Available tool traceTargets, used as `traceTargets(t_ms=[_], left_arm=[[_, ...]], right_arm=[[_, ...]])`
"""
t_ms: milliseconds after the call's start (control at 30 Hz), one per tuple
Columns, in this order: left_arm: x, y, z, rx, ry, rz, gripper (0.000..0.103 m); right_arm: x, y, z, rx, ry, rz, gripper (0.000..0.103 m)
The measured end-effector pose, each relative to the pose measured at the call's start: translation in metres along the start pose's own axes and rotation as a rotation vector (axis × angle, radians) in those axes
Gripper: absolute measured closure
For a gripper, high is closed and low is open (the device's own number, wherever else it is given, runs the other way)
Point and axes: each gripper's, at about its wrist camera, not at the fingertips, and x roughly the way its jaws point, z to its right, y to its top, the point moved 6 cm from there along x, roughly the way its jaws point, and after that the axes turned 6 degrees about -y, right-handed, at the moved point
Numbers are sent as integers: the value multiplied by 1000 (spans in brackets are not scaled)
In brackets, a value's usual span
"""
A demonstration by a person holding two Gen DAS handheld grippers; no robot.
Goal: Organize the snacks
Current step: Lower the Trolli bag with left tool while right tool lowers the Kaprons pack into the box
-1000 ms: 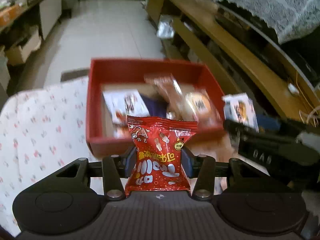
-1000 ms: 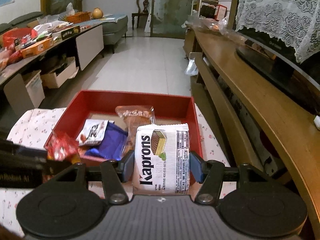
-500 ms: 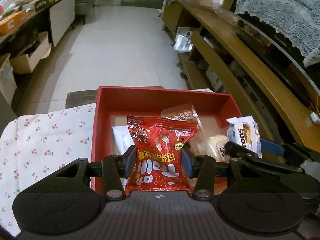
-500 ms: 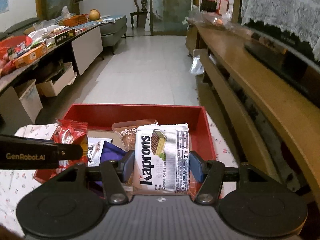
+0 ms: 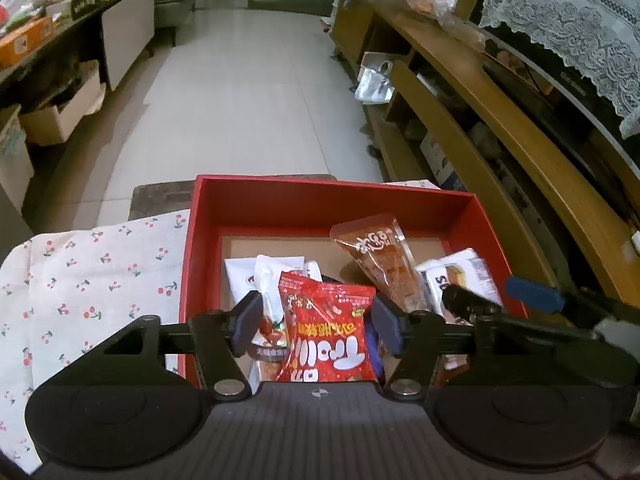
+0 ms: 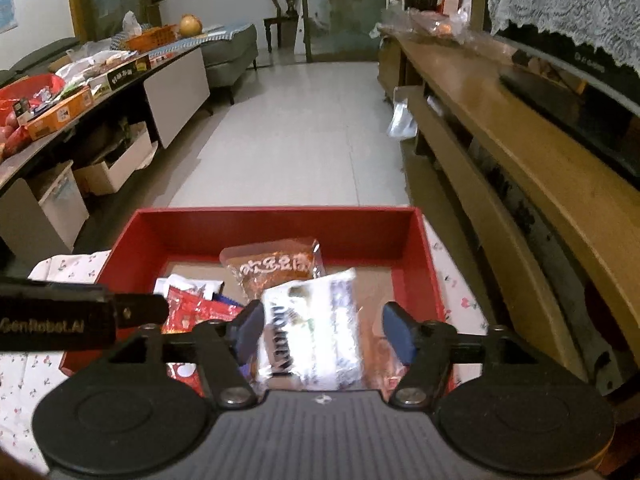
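Observation:
A red box (image 5: 320,184) (image 6: 280,212) on a cherry-print cloth holds several snack packets. My left gripper (image 5: 317,328) hangs over its near left part, jaws opening. Between them a red snack packet (image 5: 328,332) tilts loose, with a gap at the left pad. My right gripper (image 6: 323,332) is over the box's near right part, jaws opening too. A blurred white wafer pack (image 6: 312,328) (image 5: 460,276) slips down between them, clear of the right pad. An orange-brown packet (image 5: 380,260) (image 6: 276,266) lies further in. The right gripper (image 5: 496,298) also shows in the left wrist view.
White packets (image 5: 244,280) lie in the box's left part. The cherry cloth (image 5: 80,280) spreads to the left. A wooden shelf unit (image 5: 520,160) runs close along the right. Beyond the box is tiled floor (image 6: 296,128), with cluttered tables and cardboard boxes (image 6: 116,168) on the left.
Both grippers moved forward over the red box, then their jaws spread. The red packet and the wafer pack, held upright before, now tilt and drop loose into the box.

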Motion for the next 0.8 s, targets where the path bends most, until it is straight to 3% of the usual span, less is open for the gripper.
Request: traceTargets(t_ms=[33,267,800], left_arm=[[-2,-1,1,4,-1,1,30],[-18,-4,10,64,20,30,23],[-39,-22,35,165,8,50,20]], right_arm=[[-1,1,0,-4,-6,5,21],[-10,0,2,-21,-32,19,21],[-38,-15,10,-16,-46,31,21]])
